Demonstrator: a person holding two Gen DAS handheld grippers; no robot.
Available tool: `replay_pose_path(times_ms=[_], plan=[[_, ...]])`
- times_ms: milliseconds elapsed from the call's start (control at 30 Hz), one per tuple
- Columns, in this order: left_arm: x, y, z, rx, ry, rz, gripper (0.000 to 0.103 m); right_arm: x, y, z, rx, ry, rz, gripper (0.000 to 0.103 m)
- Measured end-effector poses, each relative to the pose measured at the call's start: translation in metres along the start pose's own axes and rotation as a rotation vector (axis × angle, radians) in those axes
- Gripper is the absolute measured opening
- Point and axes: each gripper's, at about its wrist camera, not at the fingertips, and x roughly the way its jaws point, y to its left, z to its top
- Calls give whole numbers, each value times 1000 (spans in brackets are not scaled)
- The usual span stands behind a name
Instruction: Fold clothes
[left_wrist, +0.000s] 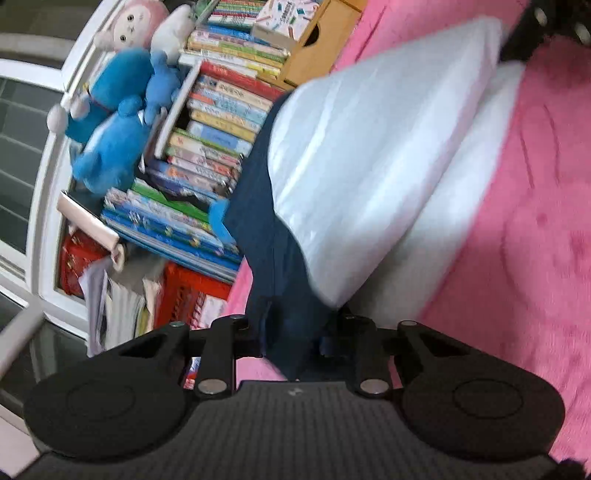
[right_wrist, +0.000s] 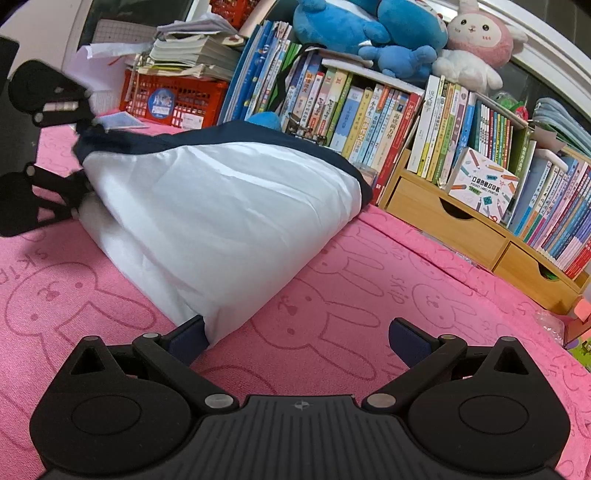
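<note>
- The white garment with navy trim (right_wrist: 221, 206) lies partly folded on the pink bunny-print blanket (right_wrist: 369, 295), one layer lifted into a slanting tent over the layer below.
- The left gripper (left_wrist: 295, 332) is clenched on the garment's navy edge; in the right wrist view it shows at the far left (right_wrist: 79, 147), holding that corner up off the blanket.
- The right gripper (right_wrist: 295, 339) rests released, jaws spread wide, its left finger (right_wrist: 188, 338) just beside the garment's near white corner, its right finger over bare blanket.
- Behind the blanket stand rows of books (right_wrist: 369, 110), a red crate (right_wrist: 173, 99), blue plush toys (right_wrist: 369, 29) and a wooden drawer unit (right_wrist: 443, 214).
</note>
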Motion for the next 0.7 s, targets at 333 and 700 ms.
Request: replay_pose_path(times_ms=[333,700], plan=[[-15,-40,6,298,-180,182,43,-1,0,3,-3,6,-4,103],[0,-12,-8,154,-39,129,10,-6,3,7,-4,-11,-8,103]])
